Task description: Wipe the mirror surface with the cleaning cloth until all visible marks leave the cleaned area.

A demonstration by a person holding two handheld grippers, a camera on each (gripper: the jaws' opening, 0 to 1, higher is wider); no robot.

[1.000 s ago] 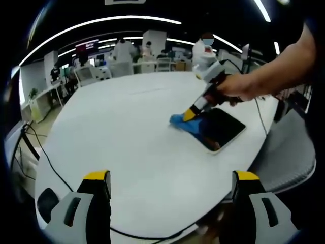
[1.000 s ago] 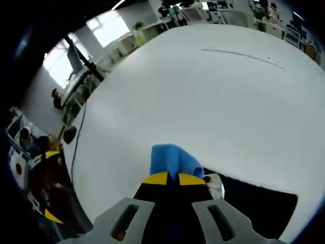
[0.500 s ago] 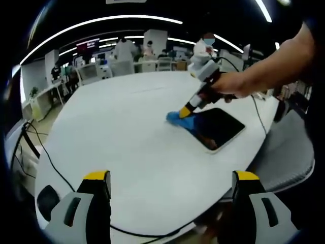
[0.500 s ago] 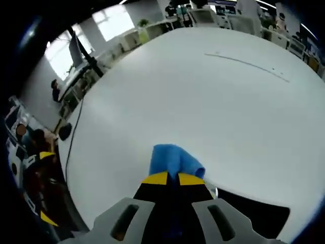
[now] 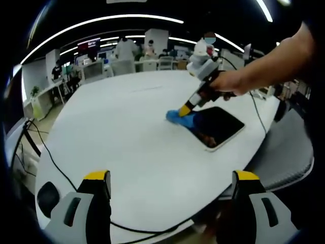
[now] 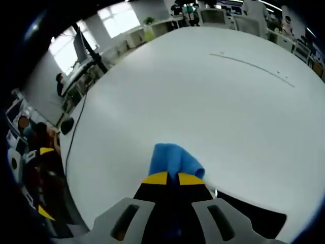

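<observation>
We see the right gripper point(image 6: 170, 178), jaws pinched together on the blue cleaning cloth point(image 6: 174, 160), pressing it at the far-left corner of the dark mirror point(image 5: 216, 126), which lies flat near the right edge of the white table point(image 5: 117, 132). The left gripper point(image 5: 170, 178) hovers at the near edge, jaws spread apart around nothing. A black cable point(image 5: 51, 165) trails across the table's left side. We can read no labels or writing.
</observation>
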